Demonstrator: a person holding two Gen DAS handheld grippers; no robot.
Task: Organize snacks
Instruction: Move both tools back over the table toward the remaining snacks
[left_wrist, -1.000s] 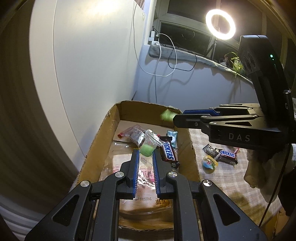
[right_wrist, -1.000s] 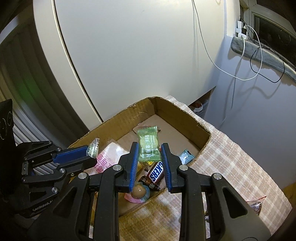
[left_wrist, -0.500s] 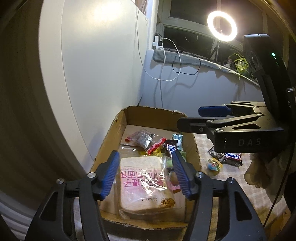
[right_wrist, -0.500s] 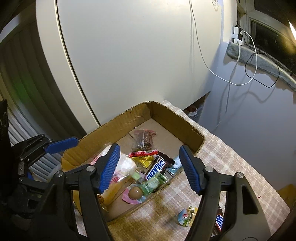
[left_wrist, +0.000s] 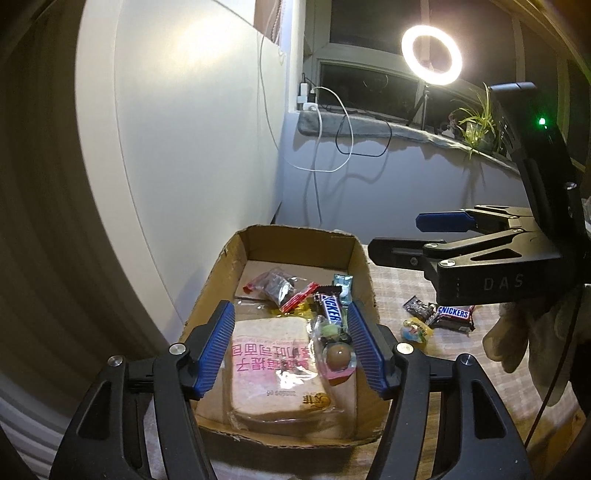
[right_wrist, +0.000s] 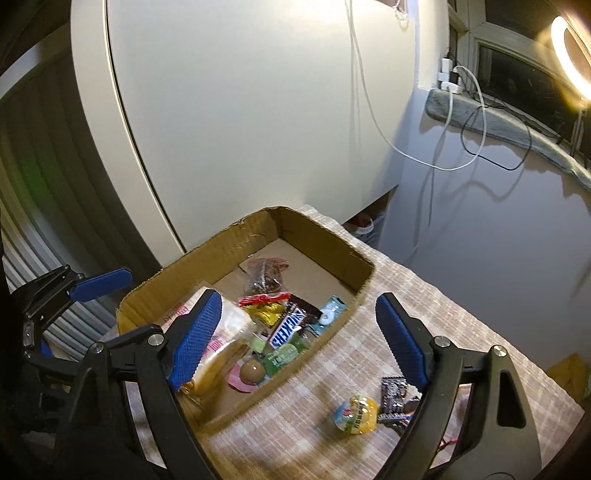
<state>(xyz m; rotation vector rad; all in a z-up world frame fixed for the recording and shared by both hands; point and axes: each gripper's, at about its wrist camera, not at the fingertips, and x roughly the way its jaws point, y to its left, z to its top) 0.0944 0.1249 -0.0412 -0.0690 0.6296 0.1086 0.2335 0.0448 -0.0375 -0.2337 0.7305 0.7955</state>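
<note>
Hovering above the cardboard box (left_wrist: 364, 258), the left hand-held gripper (left_wrist: 291, 345) was released, jaws spread wide with nothing between them. The right hand-held gripper (right_wrist: 295, 345) was also empty, its jaws opening further, spanning the box's right wall and the checked cloth of the tabletop (right_wrist: 424, 295).

Inside the box: a bagged bread slice with pink print (left_wrist: 275, 369) lay at the near left. To its right sat a round brown sweet in a pink-backed pack (left_wrist: 338, 356), a Snickers bar (left_wrist: 330, 308) and a green packet (right_wrist: 284, 354). Farther in lay a red-and-yellow wrapper (right_wrist: 264, 304), a clear bag of dark pieces (left_wrist: 275, 288) and a teal wrapper (right_wrist: 330, 312) against the right wall.

On the tabletop, right of the box: a yellow jelly cup (right_wrist: 356, 411), a second Snickers bar (left_wrist: 454, 315) and a dark wrapped sweet (left_wrist: 417, 306), possibly two; that corner was blurred. A gloved hand (left_wrist: 511, 338) held the right unit.
</note>
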